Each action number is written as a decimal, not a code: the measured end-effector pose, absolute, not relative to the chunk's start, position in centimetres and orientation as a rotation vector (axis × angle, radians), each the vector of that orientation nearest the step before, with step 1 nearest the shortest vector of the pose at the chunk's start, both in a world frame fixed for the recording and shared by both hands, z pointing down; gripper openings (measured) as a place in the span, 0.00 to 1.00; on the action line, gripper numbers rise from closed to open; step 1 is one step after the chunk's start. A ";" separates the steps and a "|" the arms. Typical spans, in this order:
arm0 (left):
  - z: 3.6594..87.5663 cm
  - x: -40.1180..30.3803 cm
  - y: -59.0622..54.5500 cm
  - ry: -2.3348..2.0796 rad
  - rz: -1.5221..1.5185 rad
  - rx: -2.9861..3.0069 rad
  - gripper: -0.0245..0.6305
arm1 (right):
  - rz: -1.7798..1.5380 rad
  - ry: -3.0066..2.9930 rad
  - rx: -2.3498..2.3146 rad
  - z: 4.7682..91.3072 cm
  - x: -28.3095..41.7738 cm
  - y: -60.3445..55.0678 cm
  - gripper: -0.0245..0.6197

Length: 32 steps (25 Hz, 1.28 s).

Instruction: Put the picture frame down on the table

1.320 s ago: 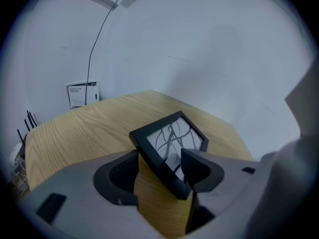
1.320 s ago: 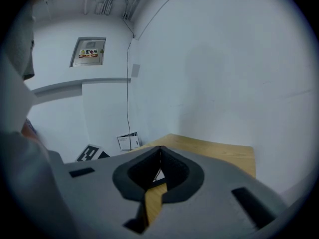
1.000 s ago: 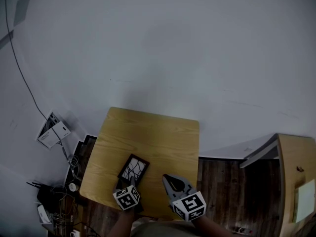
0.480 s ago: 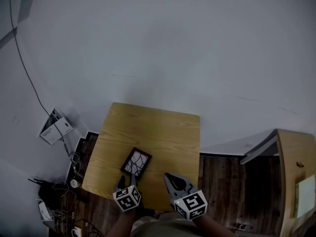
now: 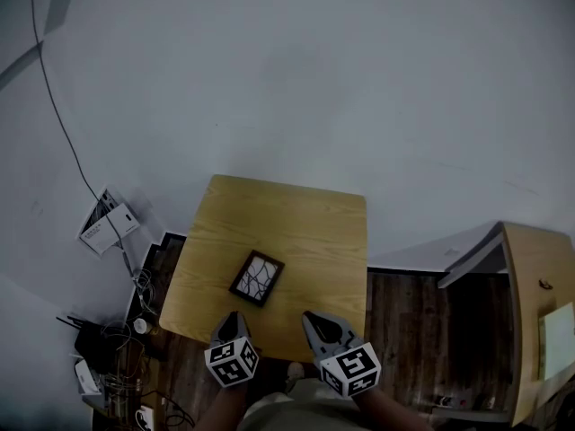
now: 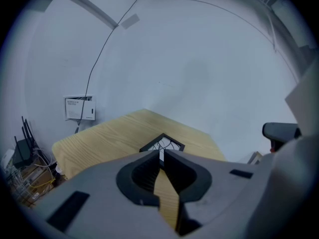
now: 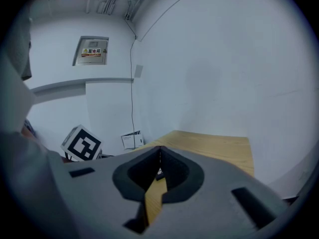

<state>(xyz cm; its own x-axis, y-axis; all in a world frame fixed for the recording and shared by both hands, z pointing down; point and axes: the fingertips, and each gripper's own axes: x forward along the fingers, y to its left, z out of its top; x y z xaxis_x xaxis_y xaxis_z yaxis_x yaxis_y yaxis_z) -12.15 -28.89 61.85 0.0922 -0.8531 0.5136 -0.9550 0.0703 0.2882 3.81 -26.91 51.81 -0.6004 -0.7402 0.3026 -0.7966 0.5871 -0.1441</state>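
A pale wall and dark plank floor surround a small wooden table. At far left in the head view, a white wall box hangs askew with a cable running up the wall, and a tangle of wires and dark devices sits on the floor below it. On the table, the picture frame lies flat, left of centre and toward the near edge, its dark border around a pale panel with dark lines. The left gripper hovers at the near edge just short of the frame, apart from it. In the left gripper view its jaws are pressed together at the tips with nothing between them, and the frame shows just past them on the table. The right gripper hangs beside it over the near edge. In the right gripper view its jaws also meet, empty, with the left gripper's marker cube to their left. A wooden cabinet stands at far right.
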 end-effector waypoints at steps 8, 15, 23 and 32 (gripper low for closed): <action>59.6 -12.3 -24.2 -1.744 0.290 1.947 0.07 | 0.402 -2.609 1.299 51.4 2.0 -22.3 0.04; 58.3 -13.3 -19.2 -1.699 0.304 1.985 0.06 | 0.435 -2.612 1.315 51.0 0.3 -17.2 0.04; 57.0 -14.9 -13.6 -1.681 0.270 1.974 0.06 | 0.428 -2.618 1.317 50.7 -1.2 -11.9 0.04; 56.3 -16.3 -7.9 -1.668 0.279 1.972 0.05 | 0.429 -2.636 1.305 50.5 -2.5 -7.6 0.04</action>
<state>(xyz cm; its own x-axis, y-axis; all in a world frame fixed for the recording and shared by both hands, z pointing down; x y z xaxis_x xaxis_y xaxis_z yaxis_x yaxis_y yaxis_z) -16.28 -7.88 56.28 0.2138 -0.8488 0.4836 -0.9599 -0.0906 0.2653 -2.46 -7.55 50.48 -0.6033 -0.7487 0.2748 -0.7972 0.5763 -0.1802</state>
